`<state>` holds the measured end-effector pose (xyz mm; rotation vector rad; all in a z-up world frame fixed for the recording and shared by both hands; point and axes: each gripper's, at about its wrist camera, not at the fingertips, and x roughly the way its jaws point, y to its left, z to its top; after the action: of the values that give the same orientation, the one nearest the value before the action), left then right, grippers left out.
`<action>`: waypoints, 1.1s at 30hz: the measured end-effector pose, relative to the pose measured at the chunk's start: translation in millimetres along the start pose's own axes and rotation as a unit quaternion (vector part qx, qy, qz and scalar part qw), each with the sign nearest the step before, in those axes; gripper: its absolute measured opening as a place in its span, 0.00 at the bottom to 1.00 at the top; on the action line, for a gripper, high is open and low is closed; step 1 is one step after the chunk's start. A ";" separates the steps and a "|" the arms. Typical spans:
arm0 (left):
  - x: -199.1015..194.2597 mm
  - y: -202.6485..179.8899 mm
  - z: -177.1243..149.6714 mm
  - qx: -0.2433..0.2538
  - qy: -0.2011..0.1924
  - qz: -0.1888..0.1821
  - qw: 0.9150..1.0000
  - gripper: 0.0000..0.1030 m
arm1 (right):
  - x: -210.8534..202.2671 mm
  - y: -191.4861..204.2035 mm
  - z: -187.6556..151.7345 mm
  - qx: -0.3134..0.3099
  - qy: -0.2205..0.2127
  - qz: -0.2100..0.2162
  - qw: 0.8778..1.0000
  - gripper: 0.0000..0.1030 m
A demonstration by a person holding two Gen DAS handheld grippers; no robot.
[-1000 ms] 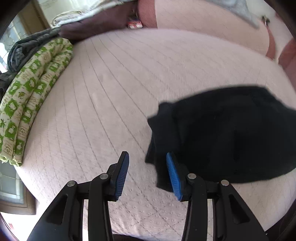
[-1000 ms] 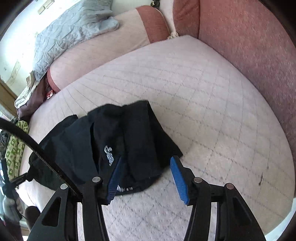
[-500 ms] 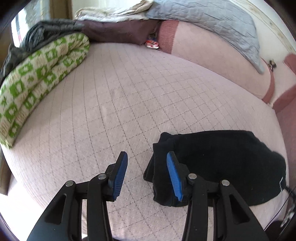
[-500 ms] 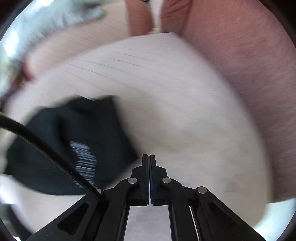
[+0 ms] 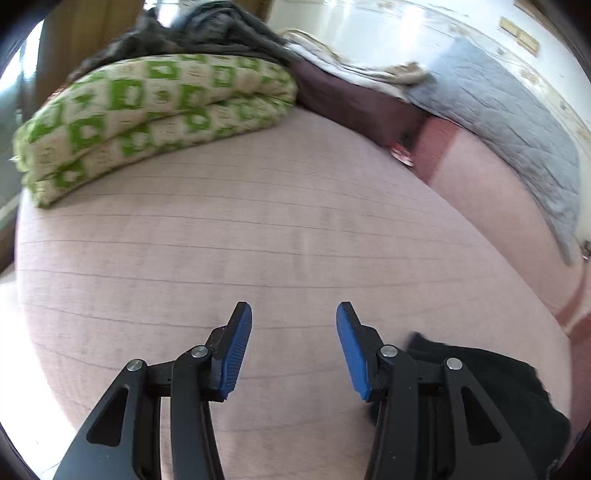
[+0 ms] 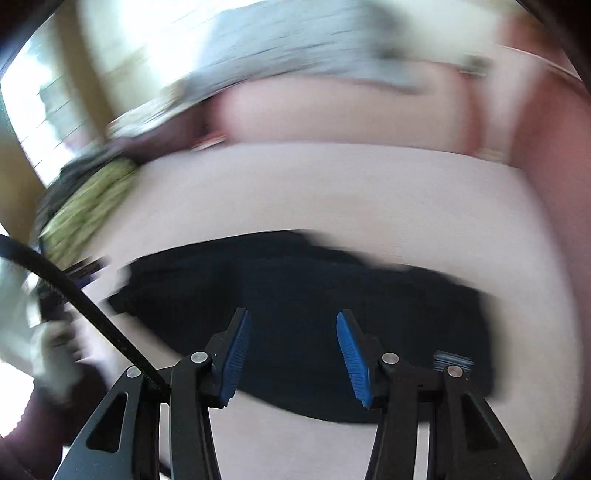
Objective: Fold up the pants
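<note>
Pink quilted bedding (image 5: pixel 280 229) covered the bed, stitched in a faint grid and bare across most of its middle. Along the far left edge lay a folded green-and-cream blanket (image 5: pixel 155 118), with dark crumpled clothes (image 5: pixel 207 29) heaped behind it. A maroon cloth (image 5: pixel 354 99) ran along the head of the bed, and a grey quilt (image 5: pixel 509 122) draped over the pink bolster (image 5: pixel 491 192) beyond it. A small red-and-white thing (image 5: pixel 402 157) sat wedged where the bedding met the bolster; I could not tell what it was.

The left gripper (image 5: pixel 294 350) hovered above bare bedding with its 2 blue pads (image 5: pixel 236 354) spread wide and nothing between them. The black pants (image 5: pixel 517 398) lay bunched at the near right of that view, partly behind the gripper's right finger, apart from the pads.

From the right wrist the scene was badly smeared. The right gripper (image 6: pixel 294 354) also stood wide open and held nothing, its pads (image 6: pixel 352 358) poised over the pants (image 6: pixel 295 288), which lay as a dark, flattened heap across the near part of the bed. Whether the pads touched the cloth I could not tell. A small striped label (image 6: pixel 452 360) showed on the pants by the right finger. A black cable (image 6: pixel 74 299) crossed the lower left of that view. No containers showed in either view.
</note>
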<state>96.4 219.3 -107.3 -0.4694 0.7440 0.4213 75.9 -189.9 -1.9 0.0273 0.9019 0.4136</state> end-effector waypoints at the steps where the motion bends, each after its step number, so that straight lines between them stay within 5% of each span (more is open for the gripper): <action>1: -0.1 6.0 2.1 -0.012 0.000 -0.002 1.000 0.45 | 18.1 26.7 8.7 -0.024 0.011 0.021 0.999 0.52; 6: -2.4 25.1 10.3 -0.049 -0.018 0.007 0.999 0.47 | 117.6 134.5 48.5 -0.118 0.060 0.074 0.988 0.52; 9: -2.0 32.1 11.7 -0.062 -0.016 -0.002 0.998 0.47 | 175.5 176.3 68.7 -0.159 0.088 0.054 0.982 0.52; 12: 1.2 34.3 11.9 -0.066 -0.008 -0.014 0.998 0.47 | 218.4 192.0 70.5 -0.160 0.128 0.030 0.978 0.52; 16: 4.7 37.6 12.7 -0.076 -0.001 -0.028 0.997 0.47 | 233.1 188.1 71.1 -0.143 0.141 0.009 0.979 0.17; 20: 7.8 40.9 12.1 -0.086 0.009 -0.038 0.996 0.48 | 223.3 179.0 84.3 -0.113 0.116 0.021 0.987 0.17; 23: 11.0 41.7 12.3 -0.091 0.015 -0.043 0.995 0.48 | 237.9 179.5 97.9 -0.082 0.121 0.029 0.989 0.18; 28: 10.6 44.4 14.2 -0.090 0.010 -0.046 0.995 0.51 | 257.8 187.5 107.8 -0.043 0.136 0.080 0.987 0.57; 33: 4.4 32.9 10.4 -0.074 -0.001 -0.052 0.996 0.51 | 222.0 177.1 121.6 -0.006 0.078 0.105 0.991 0.57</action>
<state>87.9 252.6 -112.2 -0.6446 0.6850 0.3815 230.7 71.2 -59.1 0.0799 1.0541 0.6250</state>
